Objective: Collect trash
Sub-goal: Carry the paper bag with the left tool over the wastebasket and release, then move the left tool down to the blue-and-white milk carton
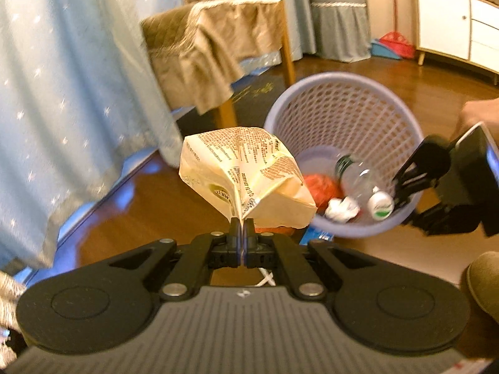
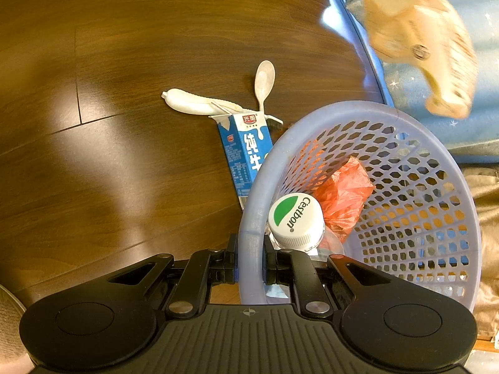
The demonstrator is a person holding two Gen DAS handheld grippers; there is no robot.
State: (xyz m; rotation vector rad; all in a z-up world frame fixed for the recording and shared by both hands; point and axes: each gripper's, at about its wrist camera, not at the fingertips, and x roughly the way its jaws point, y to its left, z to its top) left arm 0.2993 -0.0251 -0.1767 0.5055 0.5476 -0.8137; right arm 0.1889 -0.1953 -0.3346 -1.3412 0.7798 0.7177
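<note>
From the left wrist view, the left tool (image 1: 240, 225) is clamped on a cream snack wrapper (image 1: 246, 177), held above the floor just left of the lavender basket (image 1: 343, 118). From the right wrist view, the right tool (image 2: 250, 255) is clamped on the basket's near rim; a bottle (image 2: 296, 221) and orange bag (image 2: 343, 193) lie inside, a milk carton (image 2: 246, 155) on the floor beside it.

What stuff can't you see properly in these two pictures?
- Milk carton: right wrist view, its lower end is hidden behind the basket rim.
- Yellow wrapper: right wrist view, blurred, print unreadable.
- Plastic bottle: right wrist view, only the cap shows; the right gripper covers the body.
- Bottle's label: left wrist view, too blurred to read.
- White tool: its end is hidden behind the carton.
</note>
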